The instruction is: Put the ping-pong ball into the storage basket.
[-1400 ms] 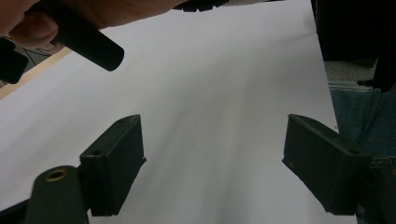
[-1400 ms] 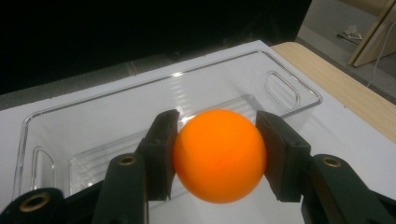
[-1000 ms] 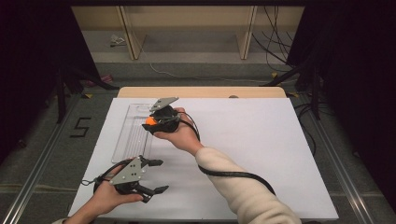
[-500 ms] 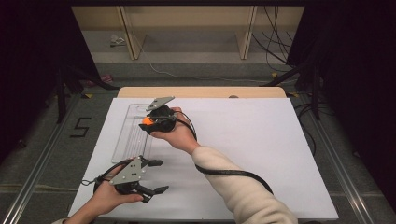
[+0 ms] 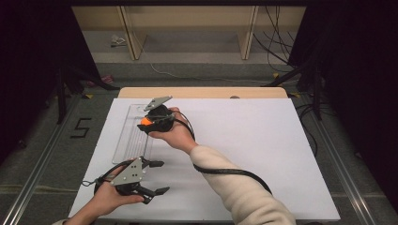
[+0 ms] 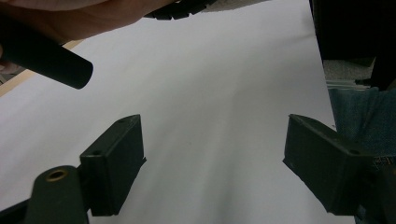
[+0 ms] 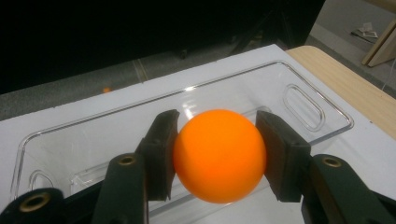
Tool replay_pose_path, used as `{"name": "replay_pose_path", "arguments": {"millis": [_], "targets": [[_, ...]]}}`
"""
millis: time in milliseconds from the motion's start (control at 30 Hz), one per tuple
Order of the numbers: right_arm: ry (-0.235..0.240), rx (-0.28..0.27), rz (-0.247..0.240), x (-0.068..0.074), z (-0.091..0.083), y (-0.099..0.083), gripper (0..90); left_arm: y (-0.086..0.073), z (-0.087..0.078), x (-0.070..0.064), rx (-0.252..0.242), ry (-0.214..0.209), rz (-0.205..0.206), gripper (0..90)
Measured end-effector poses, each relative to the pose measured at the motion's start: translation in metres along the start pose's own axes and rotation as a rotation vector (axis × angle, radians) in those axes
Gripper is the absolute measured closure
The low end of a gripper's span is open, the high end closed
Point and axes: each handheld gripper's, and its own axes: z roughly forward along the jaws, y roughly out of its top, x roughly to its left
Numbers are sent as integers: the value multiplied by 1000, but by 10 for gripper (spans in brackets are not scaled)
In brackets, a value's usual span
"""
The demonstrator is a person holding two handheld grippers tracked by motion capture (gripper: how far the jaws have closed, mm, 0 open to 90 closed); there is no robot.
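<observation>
One orange ball (image 7: 218, 155), clamped between the jaws of the right gripper (image 5: 149, 124), has edged leftward above the clear tray (image 7: 308, 105), nearing release; the left gripper (image 5: 155, 177) idles, jaws spread.

table (image 5: 263, 150) w/ white top, light wood strip along far edge. clear plastic tray (image 5: 127, 136) lies flat on its left part, long side running front to back, close to left edge. rest of white top bare.
</observation>
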Motion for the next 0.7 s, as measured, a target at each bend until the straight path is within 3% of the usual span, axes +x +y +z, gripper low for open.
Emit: {"name": "replay_pose_path", "arguments": {"millis": [700], "targets": [[21, 17, -11, 5, 16, 7, 514, 0, 0, 0, -1, -1, 0, 195]]}}
